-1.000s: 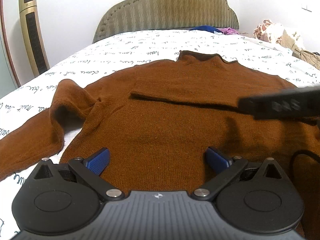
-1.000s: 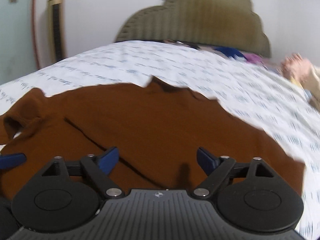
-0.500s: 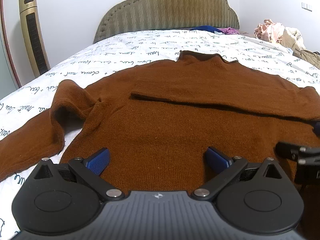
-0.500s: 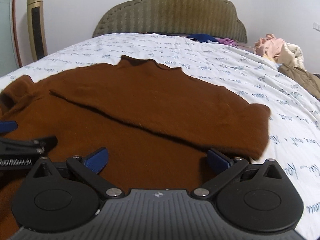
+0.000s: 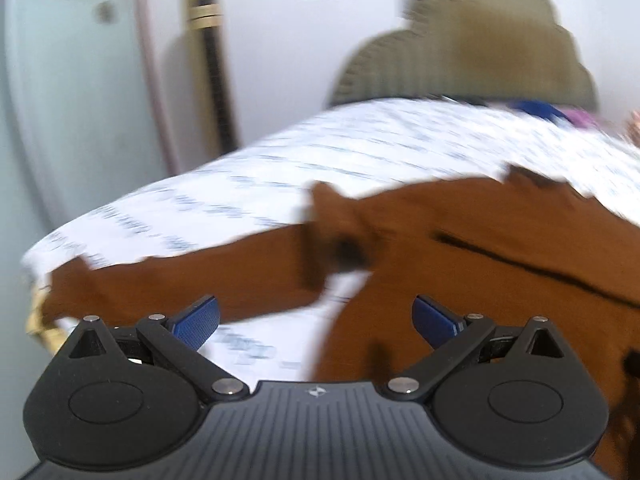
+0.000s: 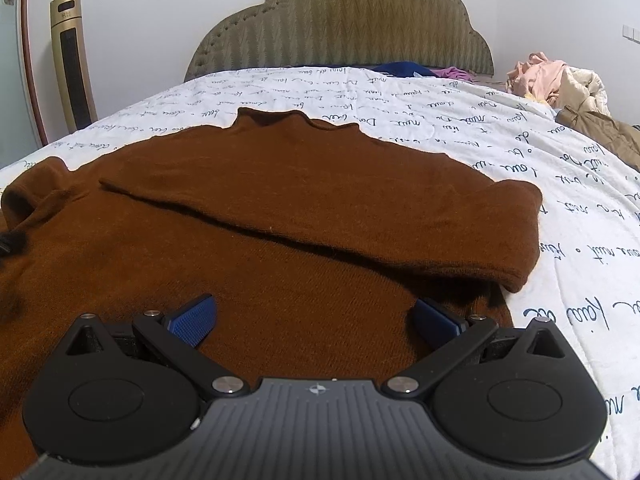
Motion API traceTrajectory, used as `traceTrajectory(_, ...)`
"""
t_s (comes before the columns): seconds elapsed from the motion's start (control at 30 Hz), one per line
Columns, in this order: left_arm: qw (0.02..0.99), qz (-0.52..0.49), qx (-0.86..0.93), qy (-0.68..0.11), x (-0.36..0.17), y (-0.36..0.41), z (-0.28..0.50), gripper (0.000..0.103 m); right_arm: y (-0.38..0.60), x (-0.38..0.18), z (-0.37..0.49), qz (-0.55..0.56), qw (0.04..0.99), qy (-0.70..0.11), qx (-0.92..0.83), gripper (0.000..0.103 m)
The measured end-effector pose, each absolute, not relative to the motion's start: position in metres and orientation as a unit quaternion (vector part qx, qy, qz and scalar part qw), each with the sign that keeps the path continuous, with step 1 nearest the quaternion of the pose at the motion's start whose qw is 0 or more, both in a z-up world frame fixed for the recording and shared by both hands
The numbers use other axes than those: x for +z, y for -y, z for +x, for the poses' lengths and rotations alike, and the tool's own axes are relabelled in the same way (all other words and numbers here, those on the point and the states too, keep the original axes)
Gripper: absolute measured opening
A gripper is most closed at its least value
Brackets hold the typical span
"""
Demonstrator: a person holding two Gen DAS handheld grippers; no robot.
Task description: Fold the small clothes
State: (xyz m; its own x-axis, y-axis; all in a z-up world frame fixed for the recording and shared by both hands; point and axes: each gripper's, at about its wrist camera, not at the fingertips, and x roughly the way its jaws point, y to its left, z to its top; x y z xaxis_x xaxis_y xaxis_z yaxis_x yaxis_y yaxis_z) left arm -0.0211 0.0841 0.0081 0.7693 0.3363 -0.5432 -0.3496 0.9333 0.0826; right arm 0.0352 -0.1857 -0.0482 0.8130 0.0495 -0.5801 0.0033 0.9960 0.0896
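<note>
A brown knit sweater [image 6: 280, 208] lies flat on the bed, collar toward the headboard. Its right sleeve [image 6: 360, 216] is folded across the chest. Its left sleeve [image 5: 192, 280] stretches out flat toward the bed's left edge in the blurred left wrist view. My left gripper [image 5: 316, 318] is open and empty, above the armpit between the left sleeve and the body. My right gripper [image 6: 314, 318] is open and empty over the sweater's lower right part.
The white printed bedsheet [image 6: 580, 264] covers the bed. A padded headboard [image 6: 340, 20] stands at the back. A pile of clothes [image 6: 560, 84] lies at the far right. A gold tower fan [image 6: 72, 60] stands by the left wall.
My left gripper has swung left, from over the sweater's body to over the outstretched left sleeve; its view is blurred. My right gripper has moved slightly closer over the sweater's right side.
</note>
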Motion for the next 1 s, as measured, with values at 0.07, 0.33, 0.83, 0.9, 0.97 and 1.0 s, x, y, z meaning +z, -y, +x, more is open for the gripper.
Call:
traceTrajectory(0.07,0.934,-0.049,0.2,-0.293,0.011,-0.115,-0.029,0.103,0.186,-0.048,0.035,0.044,0.951,-0.306,0.012,0.103)
traceTrajectory(0.33,0.878,-0.33,0.178,-0.299,-0.008,-0.246,-0.049,0.102,0.184,-0.049,0.036,0.043,0.951,-0.306,0.012,0.103)
traceTrajectory(0.83,0.8,-0.492,0.273,-0.207,-0.023,-0.323,-0.055,0.048,0.184,-0.05,0.037,0.041,0.951,-0.307,0.012,0.103)
traceTrajectory(0.9,0.798,-0.482,0.299,-0.206,-0.022,-0.325,-0.05,0.019,0.184,-0.05,0.037,0.04,0.951,-0.307,0.012,0.103)
traceTrajectory(0.97,0.801,-0.463,0.311,-0.219,-0.021,-0.324,-0.043,0.011,0.184,-0.05,0.037,0.038,0.951,-0.308,0.011,0.103)
traceTrajectory(1.0,0.804,-0.456,0.313,-0.22,-0.021,-0.323,-0.039,0.008,0.184,-0.05,0.038,0.038,0.951,-0.308,0.011,0.103)
